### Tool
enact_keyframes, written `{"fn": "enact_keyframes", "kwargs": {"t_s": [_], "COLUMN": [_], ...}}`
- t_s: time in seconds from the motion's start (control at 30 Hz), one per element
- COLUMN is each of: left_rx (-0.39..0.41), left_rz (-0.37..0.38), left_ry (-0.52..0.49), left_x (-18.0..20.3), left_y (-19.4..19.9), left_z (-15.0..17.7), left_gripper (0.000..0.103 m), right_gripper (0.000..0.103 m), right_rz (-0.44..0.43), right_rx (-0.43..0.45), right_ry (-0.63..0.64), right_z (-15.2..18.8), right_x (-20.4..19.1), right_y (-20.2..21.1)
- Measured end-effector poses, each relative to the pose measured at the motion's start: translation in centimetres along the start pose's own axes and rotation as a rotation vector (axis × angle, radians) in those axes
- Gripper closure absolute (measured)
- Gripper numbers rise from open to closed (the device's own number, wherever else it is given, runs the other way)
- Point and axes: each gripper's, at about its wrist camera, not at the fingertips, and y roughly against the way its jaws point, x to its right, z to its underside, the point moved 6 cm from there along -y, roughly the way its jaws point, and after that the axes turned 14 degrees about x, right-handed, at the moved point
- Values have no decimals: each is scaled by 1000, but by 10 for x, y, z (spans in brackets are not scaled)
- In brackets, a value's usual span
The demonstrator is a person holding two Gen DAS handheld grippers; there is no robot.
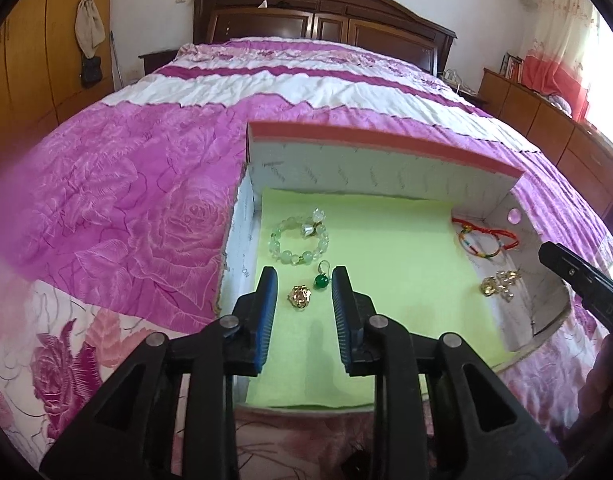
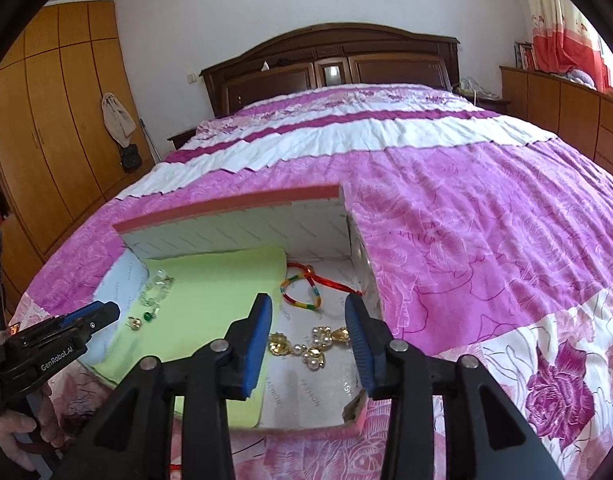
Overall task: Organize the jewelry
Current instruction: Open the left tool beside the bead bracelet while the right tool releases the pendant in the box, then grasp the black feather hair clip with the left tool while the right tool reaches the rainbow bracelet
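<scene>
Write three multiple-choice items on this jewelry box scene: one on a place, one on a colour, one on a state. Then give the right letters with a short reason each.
1. Where does the pale green bead bracelet lie?
A. on the green sheet in the box
B. on the bedspread
C. on the headboard

2. What colour is the round bead of the small earring?
A. red
B. dark green
C. white

3. How do the jaws of the left hand-held gripper stand?
A. shut on the bracelet
B. shut on nothing
C. open, holding nothing

Answers:
1 A: it rests on the sheet near the box's far left corner.
2 B: the bead is deep green on a metal hook.
3 C: there is a clear gap between the blue pads, and the gold charm and earring lie loose beyond them.
</scene>
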Motion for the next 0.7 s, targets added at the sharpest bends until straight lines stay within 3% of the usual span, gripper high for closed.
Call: {"fn": "enact_keyframes", "kwargs": {"t_s": [0.43,0.7], "left_rx": [48,19], "left_rz": [69,119], "left_ry": [-10,16], "left_x": [9,15], "left_y": [53,77], "left_z": [-19,-9], "left_gripper": [77,71], "right_gripper": [55,55], "right_rz": [-34,-34], "right_rx": [97,82], "right_ry": [-17,-44], "right_z": [-23,-16], "right_x": [-15,-18], "right_y": [61,89]}}
